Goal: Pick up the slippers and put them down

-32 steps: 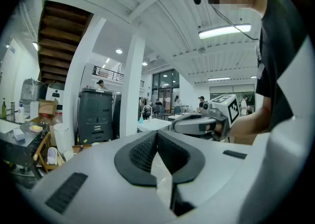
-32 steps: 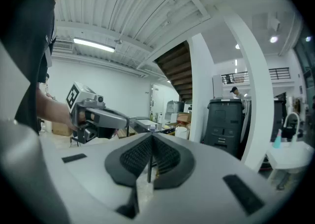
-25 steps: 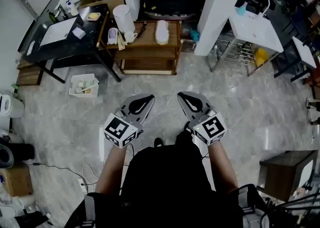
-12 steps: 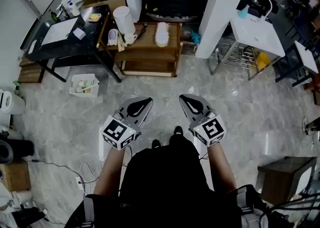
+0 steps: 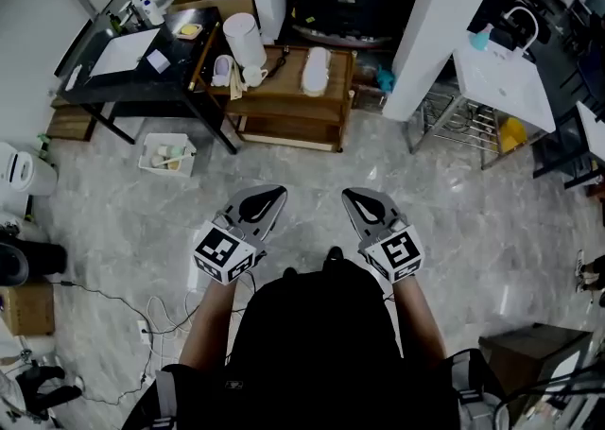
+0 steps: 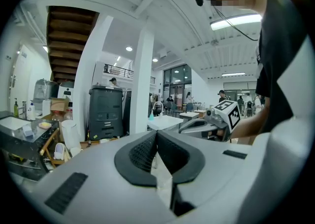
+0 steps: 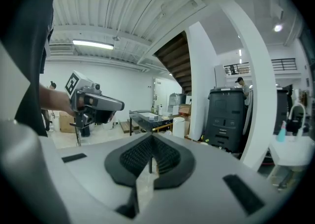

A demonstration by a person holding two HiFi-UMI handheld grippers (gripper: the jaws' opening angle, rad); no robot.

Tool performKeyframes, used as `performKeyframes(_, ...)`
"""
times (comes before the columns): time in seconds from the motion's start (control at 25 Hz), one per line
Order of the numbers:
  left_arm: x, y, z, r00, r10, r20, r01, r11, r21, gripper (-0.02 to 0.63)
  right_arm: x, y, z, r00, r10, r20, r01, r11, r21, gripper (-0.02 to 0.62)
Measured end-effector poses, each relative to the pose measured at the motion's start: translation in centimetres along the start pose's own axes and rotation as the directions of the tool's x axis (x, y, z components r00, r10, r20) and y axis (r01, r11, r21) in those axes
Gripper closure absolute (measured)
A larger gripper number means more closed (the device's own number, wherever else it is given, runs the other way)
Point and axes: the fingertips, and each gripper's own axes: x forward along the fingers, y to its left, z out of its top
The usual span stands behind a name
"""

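While the person stood on the grey marbled floor (image 5: pixel 454 201), both forearms were held forward, and the two grippers sat side by side, apart from each other and pointing ahead.

Left gripper (image 5: pixel 270 194): jaws pressed together, nothing between them.

Right gripper (image 5: pixel 358 196): jaws likewise closed tip to tip, and empty.

The slippers (image 5: pixel 315 69) were pale and lay lengthwise on the top board of a low wooden shelf unit (image 5: pixel 284 121). They were well ahead of both grippers and touched by neither. Whether one or two lay there could not be told.

A white cylindrical container (image 5: pixel 244 38) and a small white cup (image 5: pixel 252 72) stood on the same top, left of the slippers. A black table (image 5: pixel 142 78) adjoined the unit on its left. A white basket (image 5: pixel 168 154) sat on the floor in front of that table.
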Motion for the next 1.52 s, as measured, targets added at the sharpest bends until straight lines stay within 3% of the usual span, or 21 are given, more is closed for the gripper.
performKeyframes(0.4, 4.9, -0.3, 0.1, 0.996, 0.084, -0.023, -0.084, 0.996, -0.040, 0.594, -0.6, -4.8, -3.0, 0.992, 0.111, -0.053, -0.108, 0.993, 0.040, 0.588)
performKeyframes(0.64, 5.6, 0.4, -1.3, 0.989, 0.143, -0.044, -0.147, 0.986, -0.085, 0.594, 0.5, -6.0, -3.8, 0.983, 0.158, -0.090, -0.161, 0.986, -0.029, 0.588)
performKeyframes(0.8, 6.4, 0.7, -1.8, 0.988, 0.150, -0.048, -0.154, 0.982, -0.108, 0.594, 0.8, -6.8, -4.3, 0.981, 0.166, -0.104, -0.169, 0.986, -0.016, 0.588)
performKeyframes(1.04, 8.2, 3.4, -3.3, 0.992, 0.117, -0.045, -0.123, 0.982, -0.145, 0.594, 2.3, -7.7, -4.4, 0.983, 0.140, -0.116, -0.141, 0.990, -0.006, 0.587)
performKeyframes(1.36, 14.5, 7.2, -3.2, 0.999, -0.021, -0.047, 0.013, 0.987, -0.160, 0.594, 4.4, -12.0, -5.0, 0.978, 0.056, -0.202, -0.052, 0.998, 0.026, 0.586)
performKeyframes(1.52, 16.4, 10.8, -2.9, 0.997, -0.062, -0.053, 0.052, 0.985, -0.164, 0.594, 8.4, -14.1, -3.4, 0.985, 0.023, -0.171, -0.020, 1.000, 0.023, 0.587)
